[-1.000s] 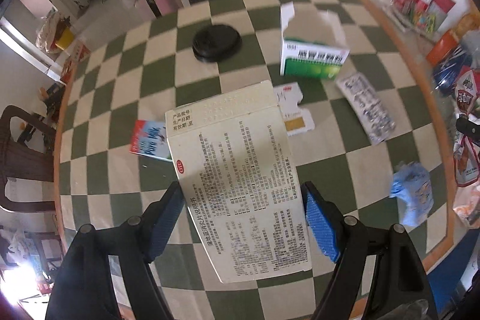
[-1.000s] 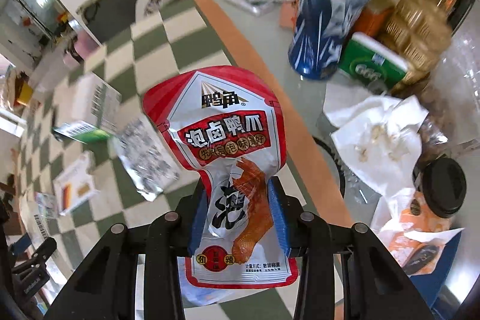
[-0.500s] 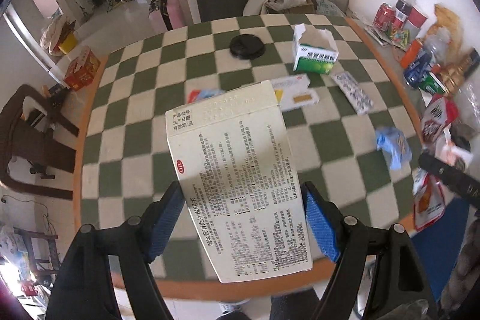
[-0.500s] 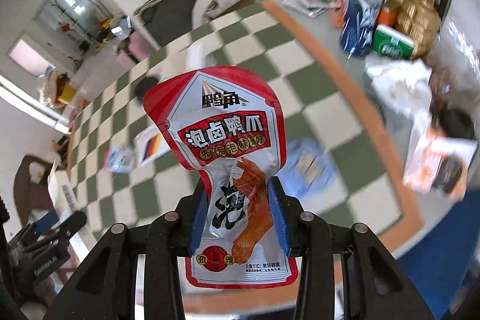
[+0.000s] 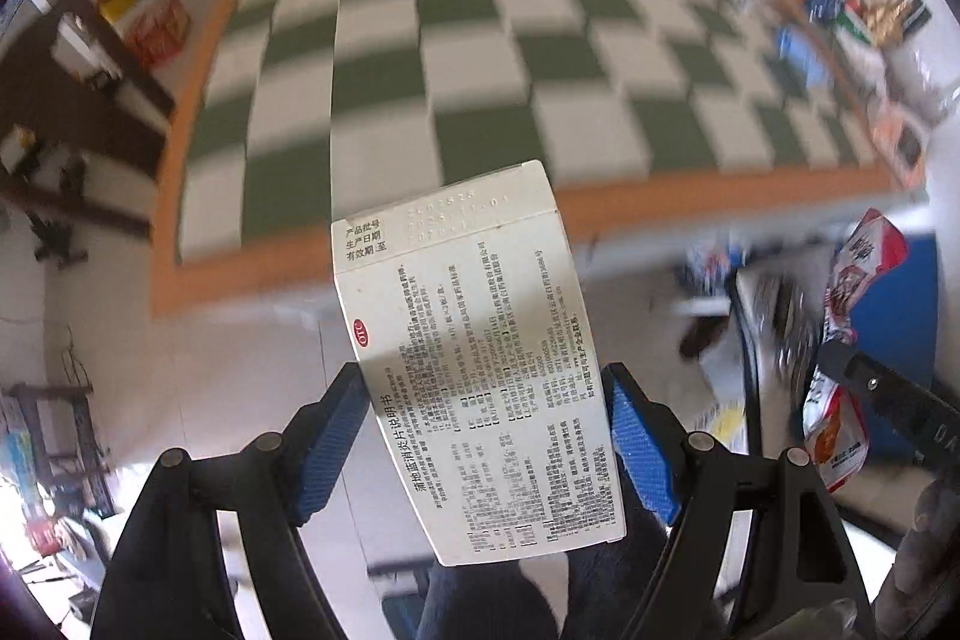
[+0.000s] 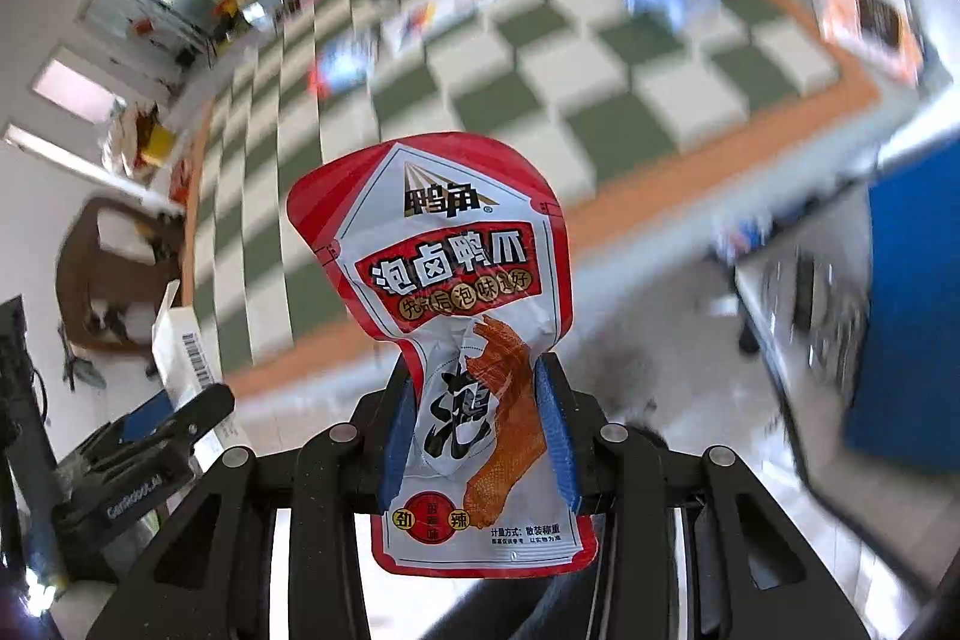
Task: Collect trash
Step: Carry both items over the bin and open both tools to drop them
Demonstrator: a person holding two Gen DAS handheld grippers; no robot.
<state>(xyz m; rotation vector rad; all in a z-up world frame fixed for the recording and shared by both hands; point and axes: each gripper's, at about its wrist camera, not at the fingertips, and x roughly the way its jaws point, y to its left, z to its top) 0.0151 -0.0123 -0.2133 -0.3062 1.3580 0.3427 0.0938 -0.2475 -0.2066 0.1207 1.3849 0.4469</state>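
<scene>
One box (image 5: 480,364), one snack pouch (image 6: 456,340)

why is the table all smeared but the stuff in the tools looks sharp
Left wrist view: the checkered table streaks with motion blur, while the white medicine box in the left tool stays crisp, print readable. Right wrist view: same split, sharp red snack pouch in the right tool, smeared background, fisheye bending the table edge.
</scene>
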